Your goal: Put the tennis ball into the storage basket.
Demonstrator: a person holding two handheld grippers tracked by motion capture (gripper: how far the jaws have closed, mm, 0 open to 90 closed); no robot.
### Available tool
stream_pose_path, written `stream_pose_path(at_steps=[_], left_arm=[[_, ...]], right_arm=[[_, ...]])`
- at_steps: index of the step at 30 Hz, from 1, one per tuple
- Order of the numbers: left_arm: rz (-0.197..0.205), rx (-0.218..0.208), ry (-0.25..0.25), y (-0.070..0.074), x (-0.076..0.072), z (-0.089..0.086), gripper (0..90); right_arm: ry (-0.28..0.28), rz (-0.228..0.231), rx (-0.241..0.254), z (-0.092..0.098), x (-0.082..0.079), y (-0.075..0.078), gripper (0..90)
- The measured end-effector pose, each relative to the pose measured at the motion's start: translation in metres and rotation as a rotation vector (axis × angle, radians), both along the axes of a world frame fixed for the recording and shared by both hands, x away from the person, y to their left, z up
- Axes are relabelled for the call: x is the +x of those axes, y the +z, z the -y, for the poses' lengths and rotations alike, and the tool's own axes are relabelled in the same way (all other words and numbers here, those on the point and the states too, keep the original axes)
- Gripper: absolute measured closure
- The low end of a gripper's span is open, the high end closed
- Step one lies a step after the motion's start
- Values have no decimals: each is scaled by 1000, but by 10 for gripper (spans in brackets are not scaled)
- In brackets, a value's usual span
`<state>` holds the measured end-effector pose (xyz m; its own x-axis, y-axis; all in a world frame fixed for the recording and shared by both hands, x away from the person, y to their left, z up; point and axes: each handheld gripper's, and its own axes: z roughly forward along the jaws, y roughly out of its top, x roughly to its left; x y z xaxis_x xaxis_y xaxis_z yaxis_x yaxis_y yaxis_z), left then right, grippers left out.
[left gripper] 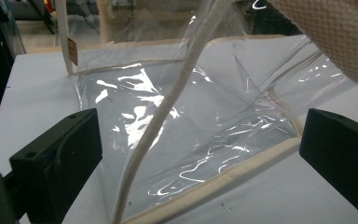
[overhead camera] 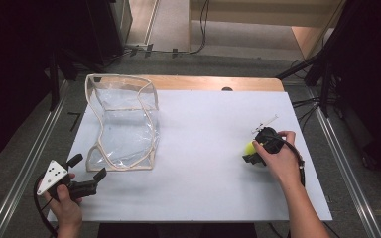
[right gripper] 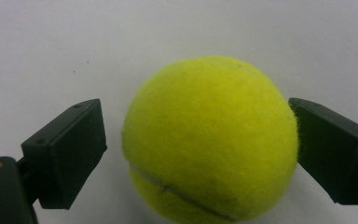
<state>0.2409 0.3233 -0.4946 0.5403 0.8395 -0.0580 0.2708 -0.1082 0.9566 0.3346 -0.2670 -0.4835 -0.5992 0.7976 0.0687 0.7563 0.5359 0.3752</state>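
Right gripper view: my right claw (right gripper: 200,149) brackets the fuzzy yellow-green tennis ball (right gripper: 209,140) on the white counter (right gripper: 51,46), unclenched. Well left of the ball, my released left claw (left gripper: 200,154) faces the clear plastic cream-trimmed bag (left gripper: 177,116).

Overhead forward-down; gripper cams close, share table (overhead camera: 203,148).

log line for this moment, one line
right gripper: open, jaws around tennis ball, gap at one side | left gripper: open, facing clear bag | ball on table
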Motion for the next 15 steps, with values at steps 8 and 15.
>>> stream_pose_path(at_steps=[8, 15], left_arm=[[0, 1, -2, 0, 0, 0, 0], [2, -7, 0, 0, 0, 0, 0]], right_arm=[[-10, 2, -8, 2, 1, 0, 221], [0, -8, 4, 1, 2, 3, 224]])
